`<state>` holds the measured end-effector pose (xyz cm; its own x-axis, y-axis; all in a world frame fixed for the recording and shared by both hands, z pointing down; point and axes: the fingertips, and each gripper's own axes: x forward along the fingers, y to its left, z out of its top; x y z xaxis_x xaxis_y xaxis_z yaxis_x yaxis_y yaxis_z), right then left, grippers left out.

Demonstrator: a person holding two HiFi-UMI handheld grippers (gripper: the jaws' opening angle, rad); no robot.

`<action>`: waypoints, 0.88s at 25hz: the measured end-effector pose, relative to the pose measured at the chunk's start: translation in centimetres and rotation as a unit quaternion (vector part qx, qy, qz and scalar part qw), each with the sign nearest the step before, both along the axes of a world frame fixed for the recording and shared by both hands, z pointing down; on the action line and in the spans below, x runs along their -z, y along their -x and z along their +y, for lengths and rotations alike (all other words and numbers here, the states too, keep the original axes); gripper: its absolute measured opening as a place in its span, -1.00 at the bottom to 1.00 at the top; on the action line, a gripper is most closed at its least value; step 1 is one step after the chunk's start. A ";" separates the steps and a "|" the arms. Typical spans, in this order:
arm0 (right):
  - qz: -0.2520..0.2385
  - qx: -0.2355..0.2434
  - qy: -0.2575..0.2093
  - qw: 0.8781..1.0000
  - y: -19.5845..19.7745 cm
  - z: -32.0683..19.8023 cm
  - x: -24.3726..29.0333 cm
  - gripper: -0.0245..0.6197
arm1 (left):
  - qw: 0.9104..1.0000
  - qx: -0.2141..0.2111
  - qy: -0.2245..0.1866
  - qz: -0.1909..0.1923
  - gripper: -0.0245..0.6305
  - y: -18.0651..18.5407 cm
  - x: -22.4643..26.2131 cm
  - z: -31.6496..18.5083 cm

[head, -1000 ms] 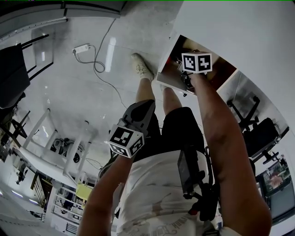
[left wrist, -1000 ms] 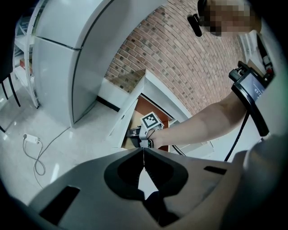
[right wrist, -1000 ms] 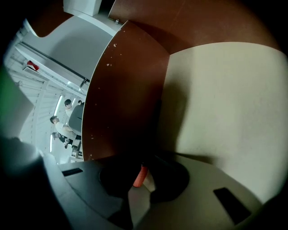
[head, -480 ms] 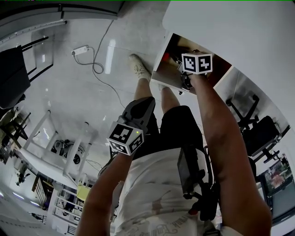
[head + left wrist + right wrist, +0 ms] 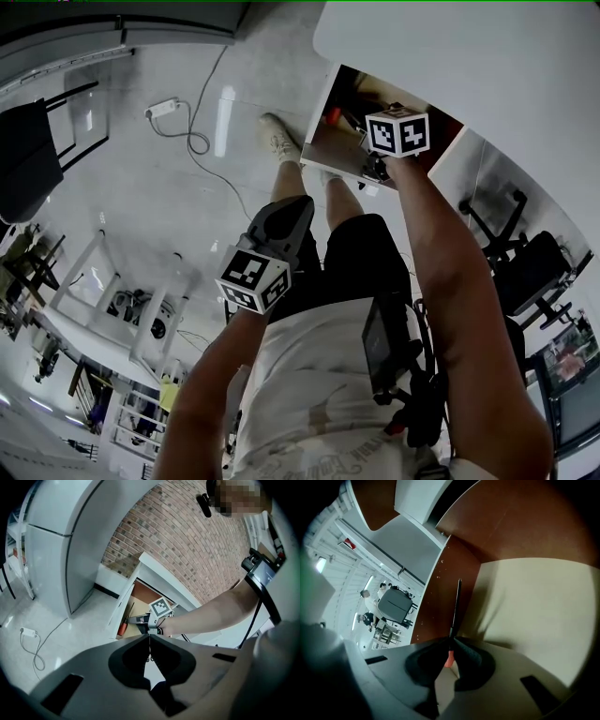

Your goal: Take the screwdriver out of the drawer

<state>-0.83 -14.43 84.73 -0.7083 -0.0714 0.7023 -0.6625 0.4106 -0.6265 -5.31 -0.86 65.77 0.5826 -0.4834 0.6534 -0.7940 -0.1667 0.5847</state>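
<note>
The right gripper (image 5: pixel 451 641) has its jaws pressed together on the screwdriver (image 5: pixel 456 604). They pinch the thin dark shaft just above the orange handle (image 5: pixel 449 659), which shows in the gap below the jaws. From the pinch the shaft runs straight ahead of the gripper, over the brown floor of the drawer (image 5: pixel 117 609), with a cream liner (image 5: pixel 534 606) just to its right. The tool is inside the open drawer. I cannot tell whether it is off the drawer floor yet.

The left gripper (image 5: pixel 150 638) has its jaws closed flat on each other with nothing between them. It hangs low, well apart from the drawer, which lies ahead of it and slightly above. Its camera looks up at the right gripper reaching in.

My judgement is that the hold is the weak point. The jaws grip a narrow round shaft beside a heavier handle, so the tool could swivel or slide in the jaws as it comes out. Ahead of the gripper, the tip could catch the drawer's wall. Above, the white tabletop (image 5: pixel 487 56) overhangs the drawer, so a steep lift risks a knock that jars the screwdriver loose.
</note>
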 end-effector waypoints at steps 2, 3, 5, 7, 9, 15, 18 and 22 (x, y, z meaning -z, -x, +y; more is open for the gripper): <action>-0.001 0.001 -0.005 1.000 -0.1 0.0 0.4 -0.78 | 1.000 -0.002 -0.004 0.000 -0.86 -0.2 0.2 -0.1; -0.001 0.001 -0.007 1.000 -0.2 -0.1 0.6 -0.78 | 1.000 -0.002 -0.006 0.000 -0.86 -0.2 0.3 -0.1; -0.009 0.000 -0.016 1.000 -0.2 -0.4 1.6 -0.78 | 1.000 -0.003 -0.009 -0.001 -0.86 -0.4 0.5 -0.2; -0.022 -0.001 -0.027 0.999 0.2 -0.9 3.0 -0.78 | 1.000 -0.004 -0.013 -0.002 -0.86 -0.5 0.9 -0.3; -0.029 -0.001 -0.032 0.999 0.2 -0.9 4.0 -0.78 | 1.000 -0.004 -0.018 -0.003 -0.86 -0.6 1.4 -0.4; -0.030 -0.002 -0.028 0.999 -0.6 0.3 5.3 -0.78 | 1.000 -0.004 -0.031 -0.005 -0.86 -0.9 2.7 -0.5; -0.034 -0.008 -0.027 0.999 -1.0 0.8 6.0 -0.78 | 0.999 -0.006 -0.039 -0.006 -0.86 -0.8 3.2 -0.7; -0.046 -0.015 -0.033 0.998 -1.1 0.6 7.6 -0.78 | 0.998 -0.007 -0.053 -0.013 -0.86 -0.4 3.9 -1.5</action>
<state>0.23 -13.82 77.13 -0.7660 -0.1372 0.6281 -0.6164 0.4341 -0.6570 -4.90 -2.37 61.86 0.5733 -0.5427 0.6138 -0.8058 -0.2377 0.5424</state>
